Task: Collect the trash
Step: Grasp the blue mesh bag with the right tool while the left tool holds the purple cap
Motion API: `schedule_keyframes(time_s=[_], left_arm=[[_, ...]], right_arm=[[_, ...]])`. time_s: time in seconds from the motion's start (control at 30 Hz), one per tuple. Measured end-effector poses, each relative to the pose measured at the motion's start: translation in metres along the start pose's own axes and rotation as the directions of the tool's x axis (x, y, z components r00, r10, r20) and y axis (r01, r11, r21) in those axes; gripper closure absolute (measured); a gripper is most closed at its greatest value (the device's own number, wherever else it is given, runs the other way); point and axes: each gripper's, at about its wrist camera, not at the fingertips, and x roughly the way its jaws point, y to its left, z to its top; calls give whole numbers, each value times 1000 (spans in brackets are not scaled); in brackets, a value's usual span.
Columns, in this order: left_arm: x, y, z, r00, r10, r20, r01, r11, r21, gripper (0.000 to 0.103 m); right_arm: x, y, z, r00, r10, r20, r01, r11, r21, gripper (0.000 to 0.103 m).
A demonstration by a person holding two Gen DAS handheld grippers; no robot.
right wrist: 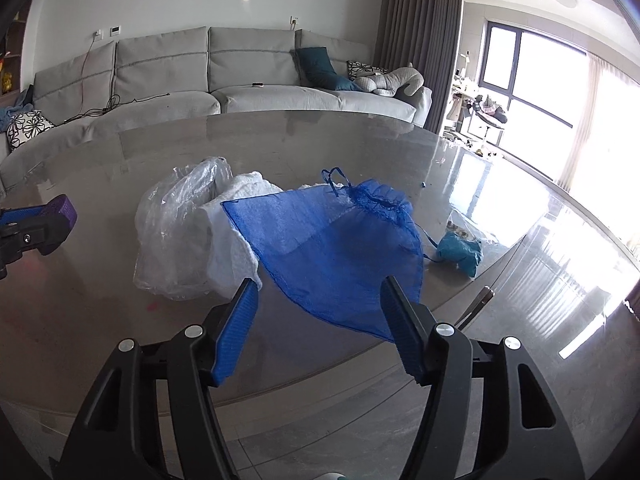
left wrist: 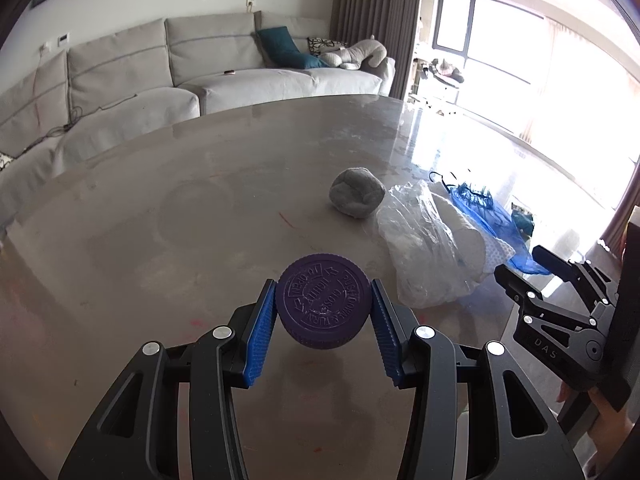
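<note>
My left gripper (left wrist: 323, 304) is shut on a purple child-proof bottle cap (left wrist: 323, 300) and holds it above the grey table (left wrist: 160, 220). The cap also shows at the left edge of the right wrist view (right wrist: 64, 210). A grey crumpled ball (left wrist: 356, 196) lies on the table beyond it. A clear plastic bag with white padding (left wrist: 428, 252) lies to the right, also in the right wrist view (right wrist: 180, 232). My right gripper (right wrist: 320, 312) is open and empty, just in front of a blue mesh drawstring bag (right wrist: 340, 240) that drapes over the white padding.
A small teal wrapped bundle (right wrist: 460, 254) lies on the table right of the mesh bag. The table's near curved edge (right wrist: 360, 360) runs under my right gripper. A grey sofa (right wrist: 240, 80) stands behind the table. Bright windows are at the right.
</note>
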Motion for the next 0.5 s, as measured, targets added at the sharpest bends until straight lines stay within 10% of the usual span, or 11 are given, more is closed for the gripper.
schedule_keyframes(time_s=[0.13, 0.27, 0.5], left_arm=[[0, -3, -1, 1000, -1, -1, 1, 1000, 9, 57], [1, -4, 0, 1000, -3, -5, 3, 1000, 8, 57], [0, -3, 0, 1000, -12, -6, 12, 1000, 1, 57]], right_arm=[[13, 3, 0, 1000, -25, -9, 24, 998, -63, 54], [24, 1, 3, 998, 17, -63, -21, 998, -60, 102], [-2, -1, 4, 993, 108, -49, -109, 994, -12, 102]])
